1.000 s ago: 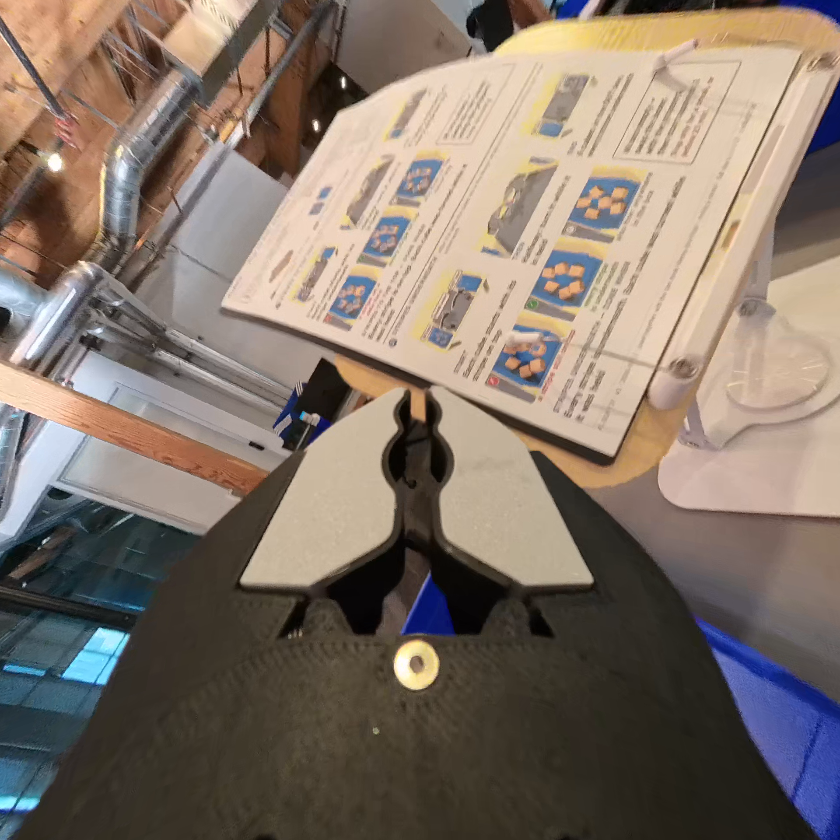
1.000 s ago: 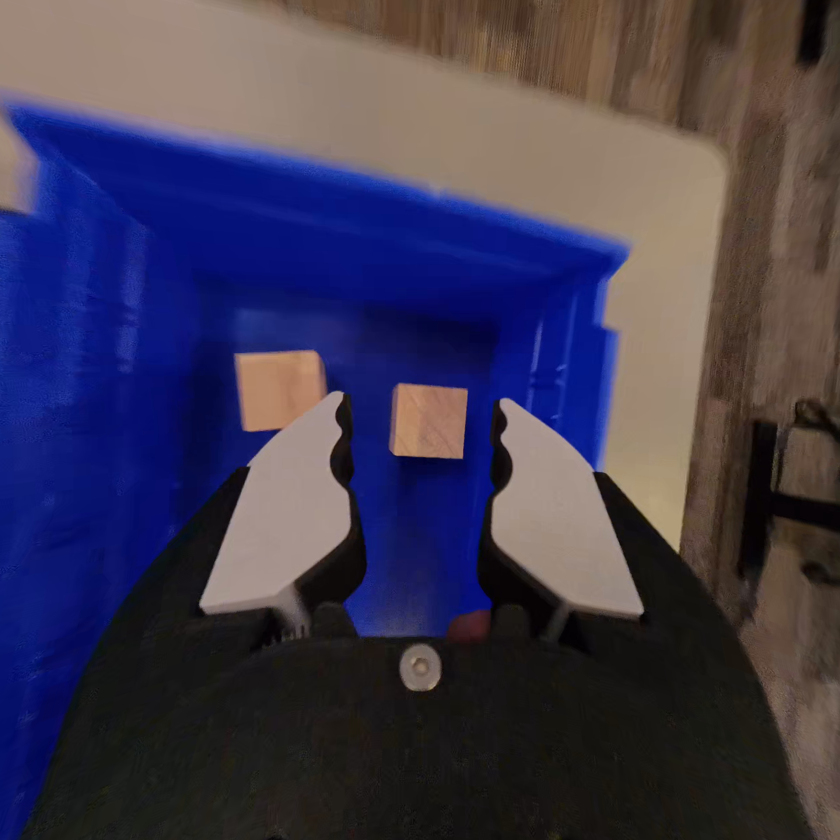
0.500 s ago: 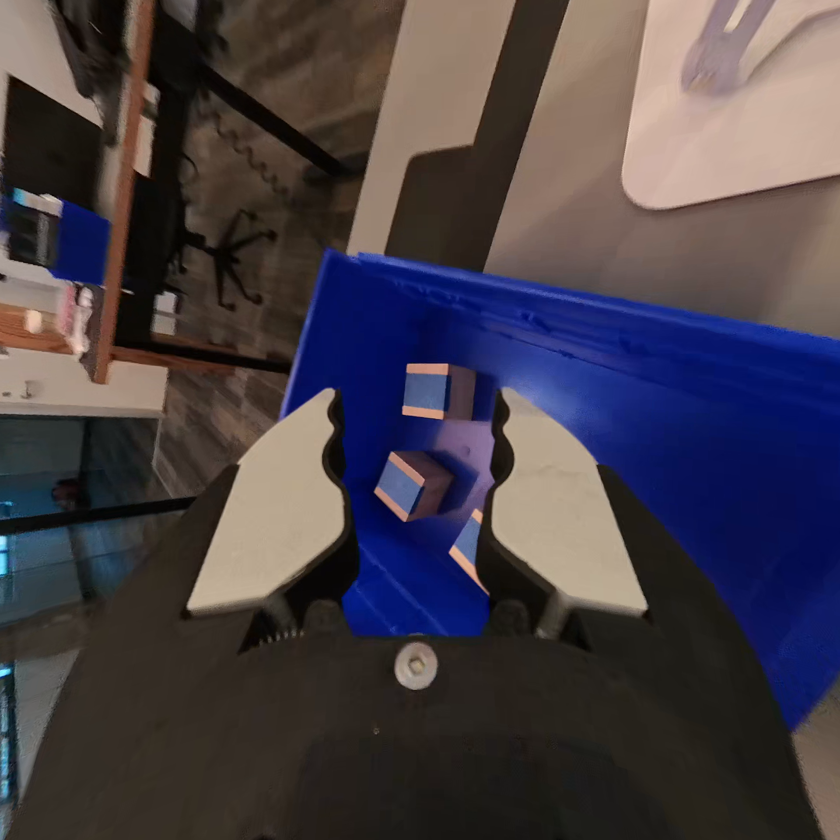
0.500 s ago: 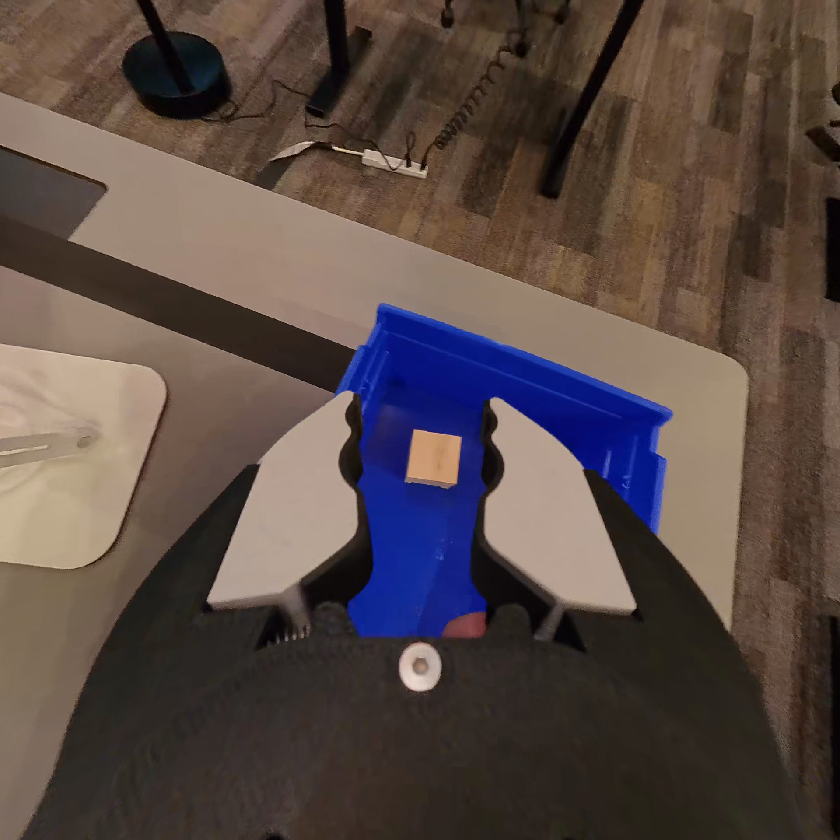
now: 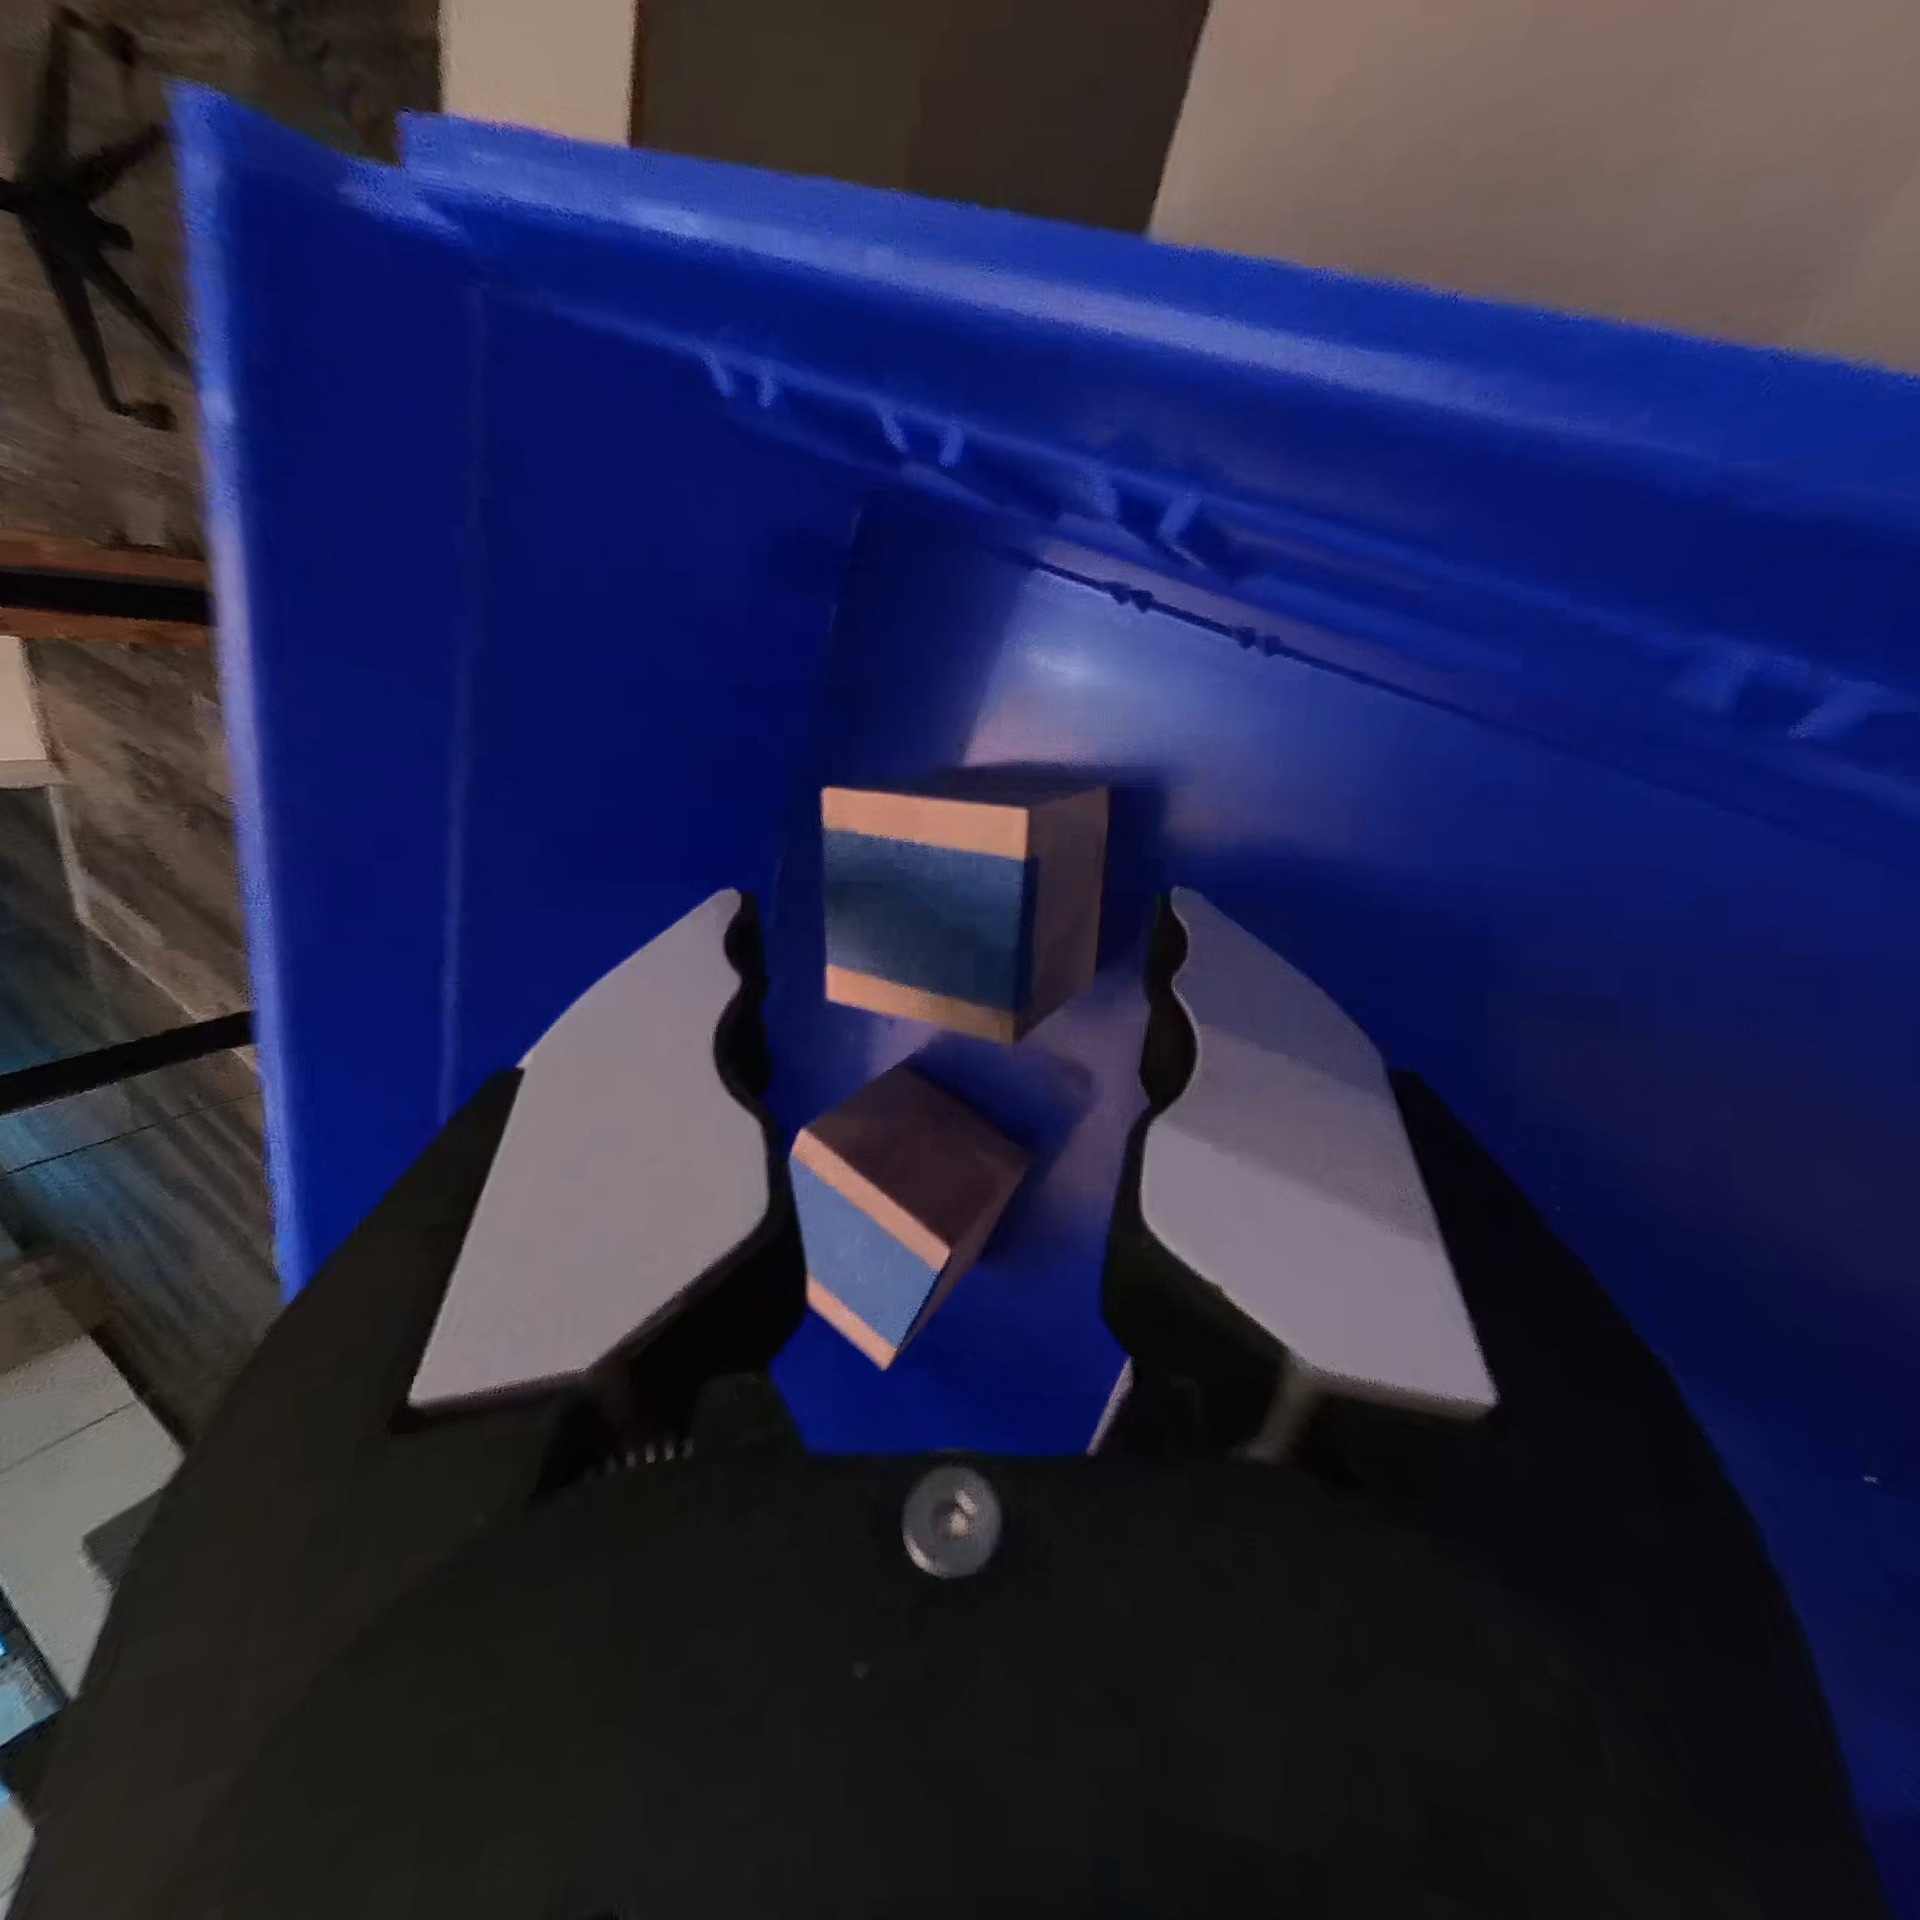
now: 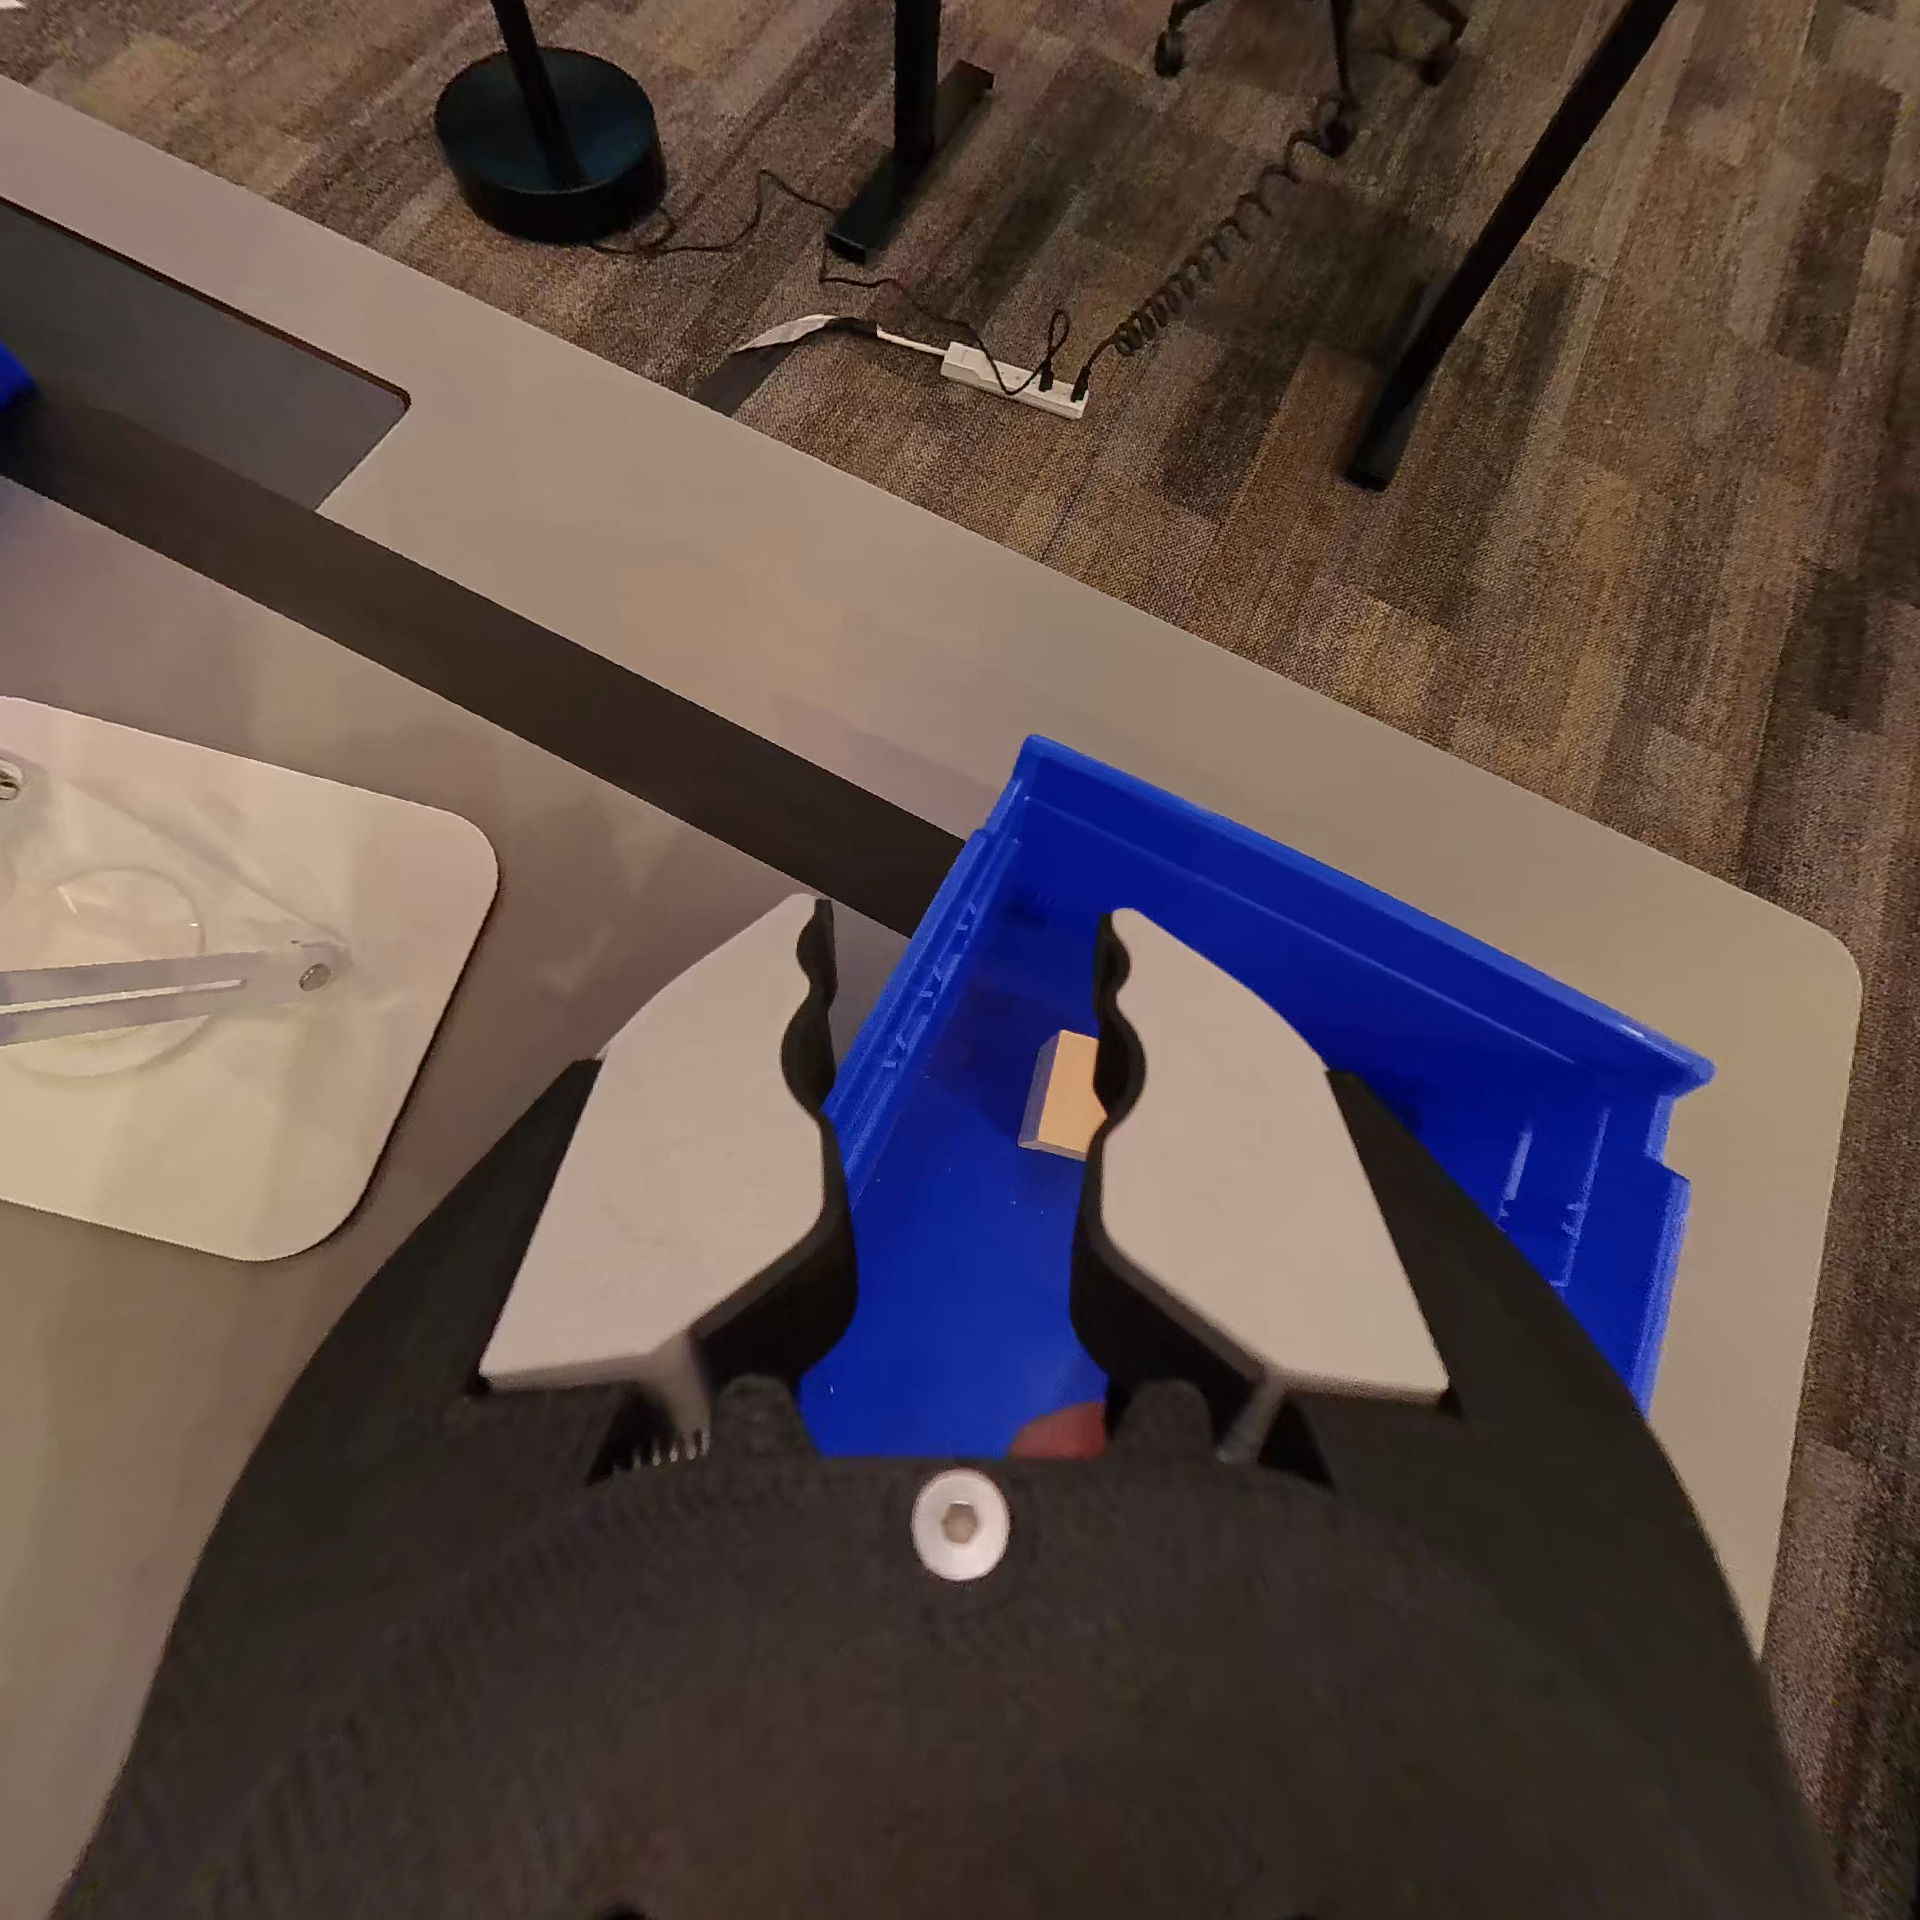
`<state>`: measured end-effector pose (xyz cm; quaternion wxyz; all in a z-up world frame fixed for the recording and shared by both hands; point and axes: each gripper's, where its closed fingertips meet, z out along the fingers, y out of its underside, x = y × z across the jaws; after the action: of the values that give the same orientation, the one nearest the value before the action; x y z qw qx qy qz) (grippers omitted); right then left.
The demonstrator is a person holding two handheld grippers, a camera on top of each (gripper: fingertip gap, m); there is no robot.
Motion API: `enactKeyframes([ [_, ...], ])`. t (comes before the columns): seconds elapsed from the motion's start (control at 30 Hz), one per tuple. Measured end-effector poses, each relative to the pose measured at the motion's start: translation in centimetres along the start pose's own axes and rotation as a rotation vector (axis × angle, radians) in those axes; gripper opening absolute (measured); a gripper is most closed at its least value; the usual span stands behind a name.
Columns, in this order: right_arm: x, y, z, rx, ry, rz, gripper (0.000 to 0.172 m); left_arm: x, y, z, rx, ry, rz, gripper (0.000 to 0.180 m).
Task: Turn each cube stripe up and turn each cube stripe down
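Observation:
In the left wrist view my left gripper (image 5: 954, 904) is open inside a blue bin (image 5: 1455, 935). A wooden cube with a blue stripe (image 5: 935, 914) lies just beyond the fingertips, stripe facing me, with gaps on both sides. A second striped cube (image 5: 894, 1216) lies tilted on the bin floor between the fingers, not pressed by either pad. In the right wrist view my right gripper (image 6: 966, 914) is open and empty, high above the blue bin (image 6: 1351, 935). A plain wooden cube (image 6: 1065, 1091) on the bin floor is partly hidden behind the right finger (image 6: 1226, 1143).
The bin stands near the corner of a grey table (image 6: 727, 623) crossed by a dark strip (image 6: 520, 644). A white stand base (image 6: 260, 1039) lies at the left. Beyond the table edge are carpet, desk legs and a power strip (image 6: 1013, 374).
My left gripper swung from the instruction sheet down into the bin, opened wide and closed in on the striped cubes. My right gripper rose out of the bin, staying open.

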<state>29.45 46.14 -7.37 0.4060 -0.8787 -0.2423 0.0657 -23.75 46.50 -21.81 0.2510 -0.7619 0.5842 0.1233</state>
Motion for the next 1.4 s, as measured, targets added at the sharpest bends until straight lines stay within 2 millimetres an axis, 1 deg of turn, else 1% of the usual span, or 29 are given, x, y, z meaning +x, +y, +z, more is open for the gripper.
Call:
enactKeyframes([
  [0.03, -0.2, -0.1, 0.0, 0.0, -0.002, -0.003, 0.048, 0.1, 0.3, 0.6, -0.03, 0.017, -0.001, 0.07],
  [0.07, -0.3, -0.1, 0.1, 0.001, -0.005, -0.006, 0.047, 0.1, 0.4, 1.1, -0.045, 0.029, -0.012, 0.06],
  [0.1, -0.5, -0.2, 0.1, 0.001, -0.008, -0.009, 0.048, 0.0, 0.2, 1.3, -0.038, 0.04, -0.041, 0.06],
  [0.13, -0.6, -0.2, 0.1, 0.001, -0.01, -0.012, 0.047, 0.2, 0.2, 1.5, -0.035, 0.066, -0.064, 0.054],
  [0.2, -0.9, -0.4, 0.0, 0.005, -0.013, -0.019, 0.047, 0.1, 0.1, 1.5, -0.025, 0.073, -0.071, 0.053],
  [0.27, -1.3, -0.6, -0.1, 0.011, -0.018, -0.029, 0.047, 0.1, 0.2, 1.4, -0.015, 0.077, -0.082, 0.052],
  [0.33, -1.8, -1.0, -0.3, 0.023, -0.026, -0.039, 0.046, -0.1, 0.8, 1.1, -0.029, 0.05, -0.067, 0.052],
  [0.4, -2.5, -1.6, -0.8, 0.05, -0.038, -0.049, 0.046, -1.3, 1.1, 0.0, -0.011, -0.012, -0.094, 0.051],
  [0.43, -2.9, -2.1, -1.2, 0.069, -0.045, -0.056, 0.046, -1.9, 0.8, -1.0, 0.032, -0.037, -0.112, 0.05],
  [0.5, -3.9, -3.2, -2.4, 0.125, -0.059, -0.075, 0.045, -3.6, -0.1, -3.8, 0.136, -0.123, -0.156, 0.05],
  [0.57, -5.2, -4.9, -4.1, 0.218, -0.071, -0.097, 0.043, -5.4, -0.9, -7.5, 0.234, -0.222, -0.186, 0.05],
  [0.63, -6.8, -6.9, -6.6, 0.339, -0.081, -0.12, 0.04, -6.5, -1.9, -11.7, 0.342, -0.313, -0.2, 0.049],
  [0.7, -9.3, -8.7, -9.6, 0.471, -0.14, -0.153, 0.041, -7.1, -3.3, -16.5, 0.463, -0.417, -0.188, 0.049],
  [0.77, -12.8, -10.1, -12.6, 0.596, -0.269, -0.179, 0.042, -6.6, -5.2, -21.4, 0.585, -0.509, -0.148, 0.049],
  [0.83, -17.0, -10.8, -15.2, 0.69, -0.457, -0.191, 0.044, -5.0, -8.2, -26.5, 0.739, -0.581, -0.081, 0.049],
  [0.87, -19.0, -10.8, -16.2, 0.717, -0.553, -0.188, 0.046, -3.8, -9.8, -28.9, 0.814, -0.631, -0.027, 0.048],
  [0.93, -22.8, -10.6, -17.5, 0.735, -0.765, -0.176, 0.051, -0.6, -13.4, -33.3, 0.968, -0.699, 0.08, 0.048],
  [0.97, -24.4, -10.5, -18.1, 0.743, -0.863, -0.159, 0.053, 1.1, -15.1, -35.0, 1.032, -0.722, 0.124, 0.048],
  [1.03, -27.3, -10.2, -18.7, 0.737, -1.04, -0.124, 0.061, 4.5, -18.3, -37.2, 1.119, -0.772, 0.208, 0.048],
  [1.07, -28.7, -9.9, -18.9, 0.717, -1.129, -0.109, 0.065, 6.2, -19.8, -37.6, 1.148, -0.781, 0.25, 0.048],
  [1.13, -30.7, -9.4, -19.1, 0.701, -1.272, -0.071, 0.071, 9.1, -22.4, -37.7, 1.2, -0.796, 0.308, 0.048],
  [1.2, -32.5, -8.8, -19.0, 0.663, -1.384, -0.048, 0.076, 11.7, -24.5, -36.8, 1.236, -0.778, 0.36, 0.048],
  [1.3, -34.6, -7.8, -18.9, 0.596, -1.505, -0.039, 0.079, 14.0, -26.4, -35.8, 1.269, -0.788, 0.389, 0.048],
  [1.4, -36.3, -6.8, -18.6, 0.53, -1.556, -0.062, 0.076, 15.2, -27.2, -35.1, 1.299, -0.759, 0.394, 0.048],
])
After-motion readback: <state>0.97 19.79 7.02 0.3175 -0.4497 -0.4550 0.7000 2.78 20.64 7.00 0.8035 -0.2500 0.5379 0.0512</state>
